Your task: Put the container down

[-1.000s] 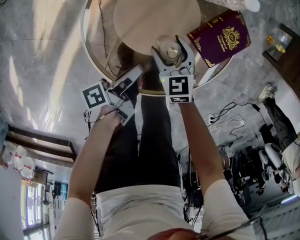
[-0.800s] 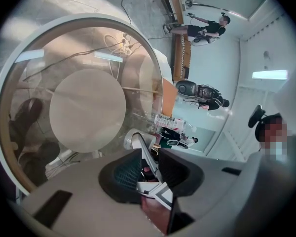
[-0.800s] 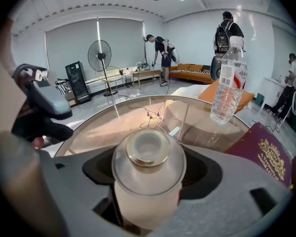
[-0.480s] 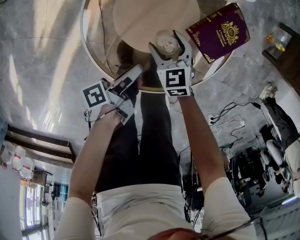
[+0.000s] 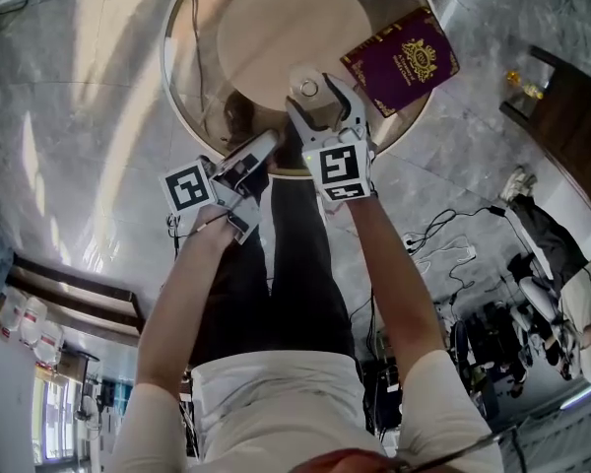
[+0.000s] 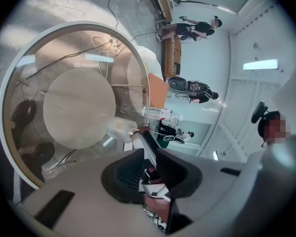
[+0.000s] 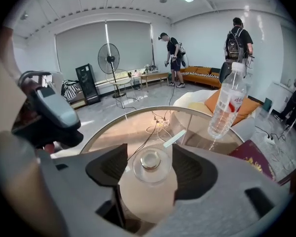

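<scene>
Now two open claws, just narrowing: right claw (image 5: 318, 95) straddles one container (image 7: 150, 164), left claw (image 6: 149, 155) empty.

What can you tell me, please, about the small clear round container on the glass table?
The small clear round container looks like transparent glass or plastic, squat, with a ringed centre on top. It stands upright on the round glass table, at the edge of the round beige disc, near the maroon booklet. It sits between the jaws of the right hand-held gripper, which have just been closing; they appear not to press it.
</scene>
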Tool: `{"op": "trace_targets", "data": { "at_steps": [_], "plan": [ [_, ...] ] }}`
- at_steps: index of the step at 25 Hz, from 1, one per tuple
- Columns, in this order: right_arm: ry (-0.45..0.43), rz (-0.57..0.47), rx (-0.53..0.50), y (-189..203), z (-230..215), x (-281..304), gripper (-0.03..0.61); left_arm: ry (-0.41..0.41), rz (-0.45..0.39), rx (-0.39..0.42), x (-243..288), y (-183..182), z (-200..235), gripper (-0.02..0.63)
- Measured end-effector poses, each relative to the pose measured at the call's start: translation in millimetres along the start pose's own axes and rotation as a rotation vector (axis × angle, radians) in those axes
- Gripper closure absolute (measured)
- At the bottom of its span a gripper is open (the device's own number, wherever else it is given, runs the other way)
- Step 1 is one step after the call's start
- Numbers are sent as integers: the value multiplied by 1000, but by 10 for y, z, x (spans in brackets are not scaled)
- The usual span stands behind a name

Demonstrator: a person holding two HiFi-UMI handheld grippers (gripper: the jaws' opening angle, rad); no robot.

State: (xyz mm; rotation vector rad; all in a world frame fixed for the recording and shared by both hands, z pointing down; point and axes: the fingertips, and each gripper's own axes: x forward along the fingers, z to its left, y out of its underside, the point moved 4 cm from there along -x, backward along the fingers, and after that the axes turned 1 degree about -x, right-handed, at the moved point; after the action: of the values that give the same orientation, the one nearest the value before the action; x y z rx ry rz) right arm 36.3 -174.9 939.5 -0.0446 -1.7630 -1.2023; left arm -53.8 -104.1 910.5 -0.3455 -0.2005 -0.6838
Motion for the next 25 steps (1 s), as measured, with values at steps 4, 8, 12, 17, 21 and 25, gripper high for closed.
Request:
{"op": "trace_targets", "data": {
  "at_steps": [4,8,12,17,21,25],
  "plan": [
    [-4,-34,-6,-275,-21,-507,391,38,12,38,24,204,-462,555],
    [-8,-52,-14,-558,-25,-1108,450,85,25,85,-1,477,-1030,571],
    [-1,-94,-27,-904,-103,-1687,485,71,53,186,-44,753,-1546,578],
    [7,-132,-27,-1321,-166,-2401,532,98,84,354,-184,1045,-2258,581],
    [12,-165,-44,-1570,-149,-2924,566,65,73,504,-392,1162,-2651,586],
    [14,-205,-16,-1845,-28,-3373,583,36,102,655,-649,1310,-3017,589]
  ]
}}
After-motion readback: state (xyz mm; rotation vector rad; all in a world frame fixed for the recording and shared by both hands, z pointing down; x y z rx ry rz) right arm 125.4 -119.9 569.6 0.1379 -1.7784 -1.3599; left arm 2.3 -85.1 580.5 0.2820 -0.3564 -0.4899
